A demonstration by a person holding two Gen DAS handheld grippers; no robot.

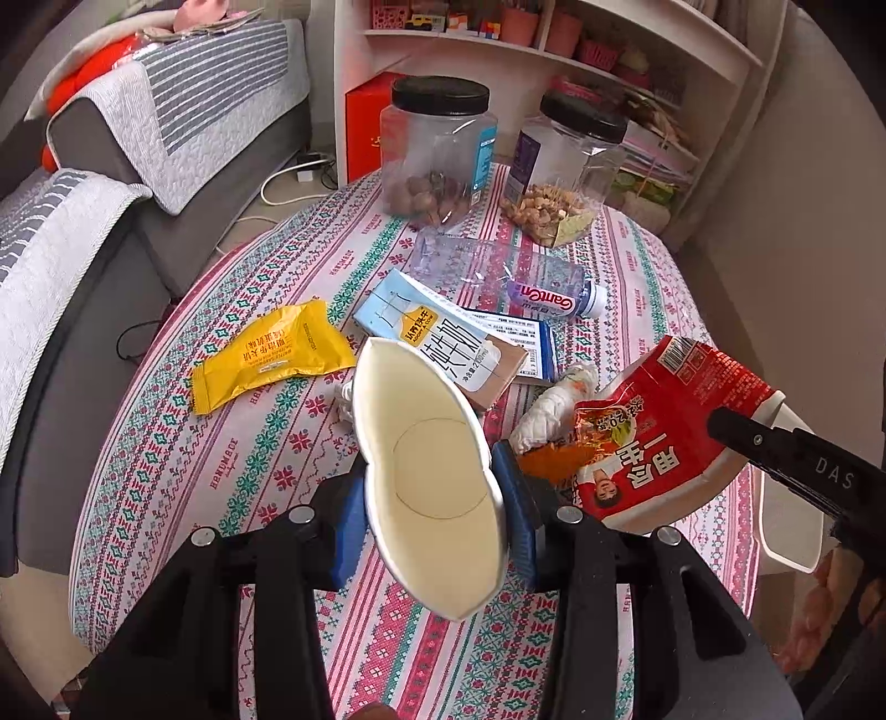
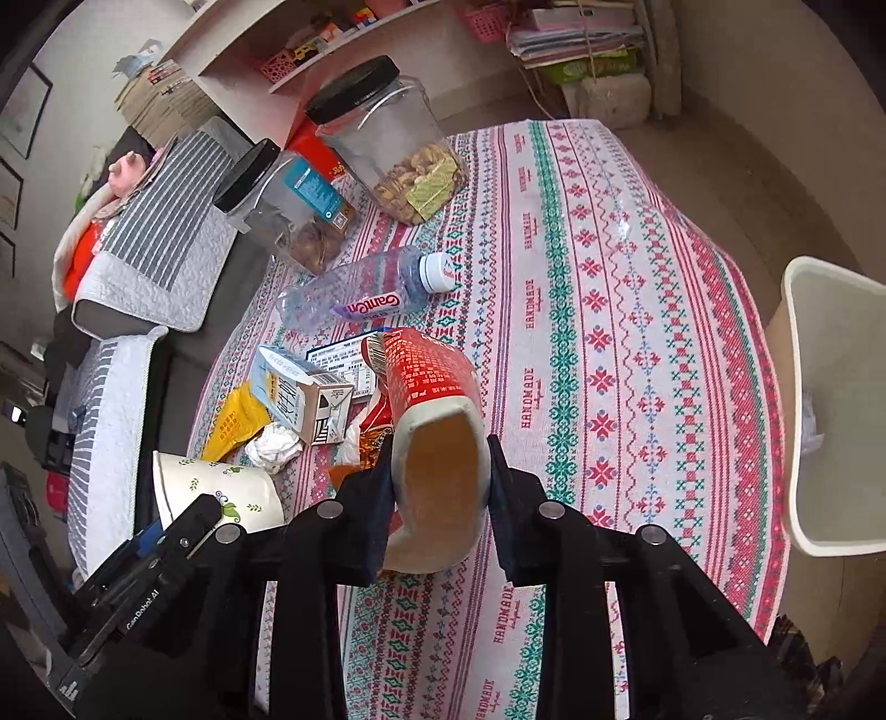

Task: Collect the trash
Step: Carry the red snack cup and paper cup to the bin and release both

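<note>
My left gripper [image 1: 437, 515] is shut on a white paper cup [image 1: 426, 471], squeezed flat-sided and held above the table; the same cup [image 2: 221, 493] shows at the lower left of the right wrist view. My right gripper [image 2: 440, 487] is shut on a red instant-noodle bowl [image 2: 432, 415], crushed between its pads; that red bowl [image 1: 659, 437] appears to the right in the left wrist view. On the patterned tablecloth [image 2: 609, 332] lie a yellow wrapper [image 1: 271, 354], a milk carton [image 1: 443, 343], an empty plastic bottle [image 1: 515, 277] and a crumpled tissue [image 1: 554, 407].
Two clear jars with black lids, one [image 1: 437, 149] holding nuts and another [image 1: 565, 166] holding snacks, stand at the table's far side. A white bin [image 2: 830, 410] stands on the floor at the right of the table. A grey sofa [image 1: 111, 194] lies left, shelves [image 1: 554, 50] behind.
</note>
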